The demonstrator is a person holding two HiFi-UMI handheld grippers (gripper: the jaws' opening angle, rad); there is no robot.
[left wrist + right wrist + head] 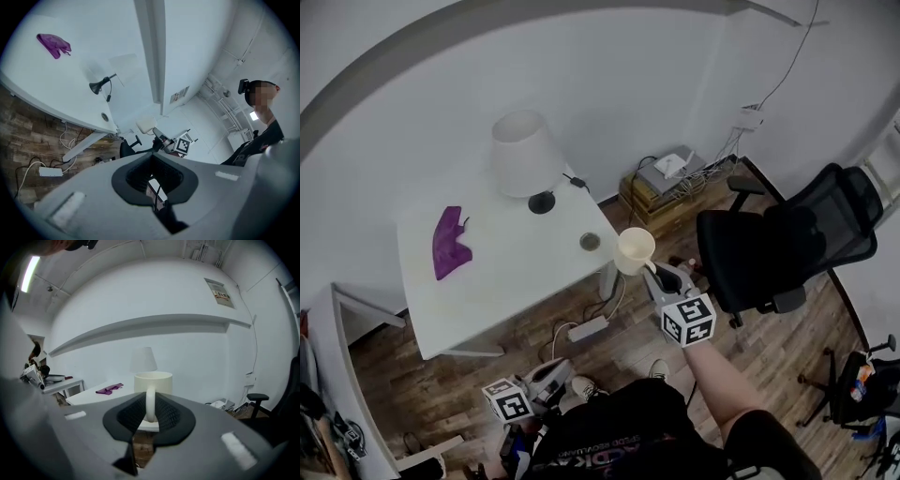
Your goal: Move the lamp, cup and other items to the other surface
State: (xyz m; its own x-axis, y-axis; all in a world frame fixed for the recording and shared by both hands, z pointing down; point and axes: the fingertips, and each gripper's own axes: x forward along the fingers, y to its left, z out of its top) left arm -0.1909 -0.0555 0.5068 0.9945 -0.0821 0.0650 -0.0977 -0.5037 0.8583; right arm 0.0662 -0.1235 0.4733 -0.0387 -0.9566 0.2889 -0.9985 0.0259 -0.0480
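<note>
My right gripper [652,272] is shut on the handle of a cream cup [635,250] and holds it upright in the air just off the white table's [516,281] right corner. In the right gripper view the handle [150,401] sits between the jaws. A white-shaded lamp [525,155] stands at the table's back, a purple cloth [450,242] lies at its left, and a small round dark thing [590,241] lies near the right edge. My left gripper [546,377] hangs low by the person's body, nothing in it; its jaw gap is unclear.
A black office chair [787,244] stands right of the cup. A power strip [588,328] and cables lie on the wood floor under the table. A crate with devices [666,183] sits by the wall. Another white surface [337,375] runs along the left.
</note>
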